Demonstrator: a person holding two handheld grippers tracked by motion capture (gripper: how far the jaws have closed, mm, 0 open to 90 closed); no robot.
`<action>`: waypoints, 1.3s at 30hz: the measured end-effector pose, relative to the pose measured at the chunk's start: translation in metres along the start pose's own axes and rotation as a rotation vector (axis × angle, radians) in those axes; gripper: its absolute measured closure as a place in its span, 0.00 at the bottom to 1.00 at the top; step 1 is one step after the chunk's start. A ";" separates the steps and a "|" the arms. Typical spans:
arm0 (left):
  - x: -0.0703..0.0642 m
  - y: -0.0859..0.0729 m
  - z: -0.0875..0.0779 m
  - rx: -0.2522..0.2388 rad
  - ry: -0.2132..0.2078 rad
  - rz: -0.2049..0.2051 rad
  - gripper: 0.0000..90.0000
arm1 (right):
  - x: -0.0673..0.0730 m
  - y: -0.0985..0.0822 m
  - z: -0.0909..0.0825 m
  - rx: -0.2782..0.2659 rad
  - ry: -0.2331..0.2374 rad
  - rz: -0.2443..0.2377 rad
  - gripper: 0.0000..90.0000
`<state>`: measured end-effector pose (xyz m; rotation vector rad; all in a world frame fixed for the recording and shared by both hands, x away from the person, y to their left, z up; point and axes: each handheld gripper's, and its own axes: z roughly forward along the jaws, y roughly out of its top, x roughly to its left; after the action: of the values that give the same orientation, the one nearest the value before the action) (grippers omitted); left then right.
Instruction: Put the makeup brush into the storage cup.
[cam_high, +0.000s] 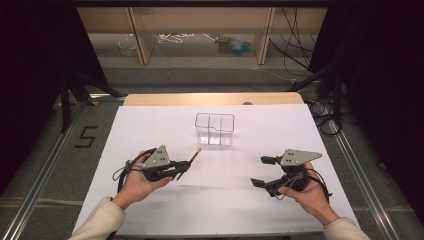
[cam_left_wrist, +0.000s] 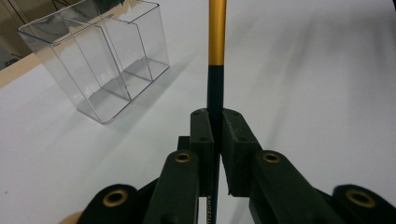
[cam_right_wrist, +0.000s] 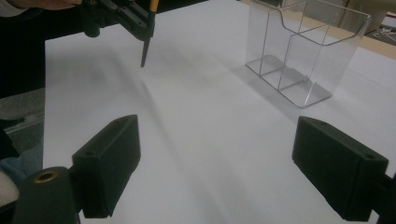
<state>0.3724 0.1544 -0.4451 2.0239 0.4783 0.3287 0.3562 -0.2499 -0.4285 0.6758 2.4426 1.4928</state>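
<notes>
The pencil's (cam_left_wrist: 216, 56) tip is cut off; left gripper (cam_left_wrist: 215, 122) clamps its dark shaft, right gripper (cam_right_wrist: 219, 158) gapes wide, empty

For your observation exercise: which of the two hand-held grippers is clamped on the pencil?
The left hand-held gripper: its jaws pinch the pencil, while the right hand-held gripper stands open.

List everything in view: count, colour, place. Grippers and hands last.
pencil: 1, black with gold end, clamped in the left gripper, above the sheet
clear organiser: 1, transparent, divided into compartments, empty, far middle of the sheet
white sheet: 1, white, covering the table
table: 1, light wood, edge showing beyond the sheet
left gripper: 1, black with grey plate, near left, shut on the pencil
right gripper: 1, black with grey plate, near right, jaws wide open, empty
hands: 2, one on each gripper, cream sleeves
</notes>
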 end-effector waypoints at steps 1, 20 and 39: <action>0.000 0.000 0.000 -0.004 -0.001 -0.004 0.92 | 0.000 0.000 0.000 -0.003 0.001 -0.006 0.18; -0.004 0.003 0.002 -0.030 0.017 -0.018 0.92 | 0.000 0.000 0.000 -0.009 0.006 0.004 0.18; -0.009 0.007 0.008 -0.058 0.019 -0.017 0.92 | 0.000 0.001 0.000 -0.018 0.011 0.008 0.18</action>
<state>0.3688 0.1409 -0.4426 1.9607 0.4924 0.3477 0.3562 -0.2491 -0.4281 0.6761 2.4344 1.5244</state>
